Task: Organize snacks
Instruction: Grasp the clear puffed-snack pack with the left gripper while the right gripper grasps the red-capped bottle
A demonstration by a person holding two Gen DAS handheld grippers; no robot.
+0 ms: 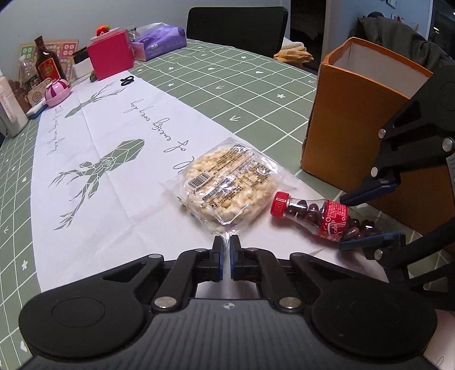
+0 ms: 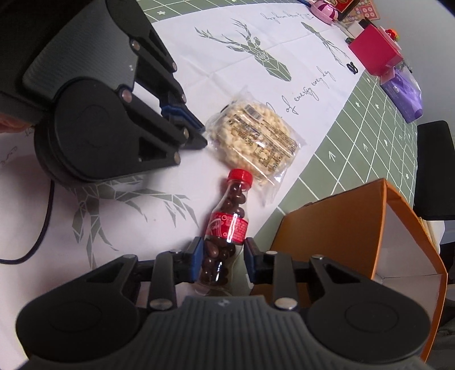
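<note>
A clear pack of puffed rice cake (image 1: 227, 185) lies on the white table runner (image 1: 113, 176). My left gripper (image 1: 226, 246) is shut on the pack's near plastic edge. It also shows in the right wrist view (image 2: 199, 133), touching the pack (image 2: 253, 139). A small cola-style bottle of chocolate beans (image 1: 321, 217) with a red cap lies on its side beside the pack. My right gripper (image 2: 223, 256) straddles the bottle's (image 2: 224, 227) lower body, fingers on either side with a slight gap on the right. An open orange box (image 1: 361, 125) stands just right of the bottle.
The orange box (image 2: 355, 227) is close on the right. At the far table end stand a pink box (image 1: 111, 57), a purple tissue pack (image 1: 159, 41), a brown bottle (image 1: 47, 64) and a pink round item (image 1: 58, 91). A black chair (image 1: 236, 27) is behind. A cable (image 2: 42, 227) lies at left.
</note>
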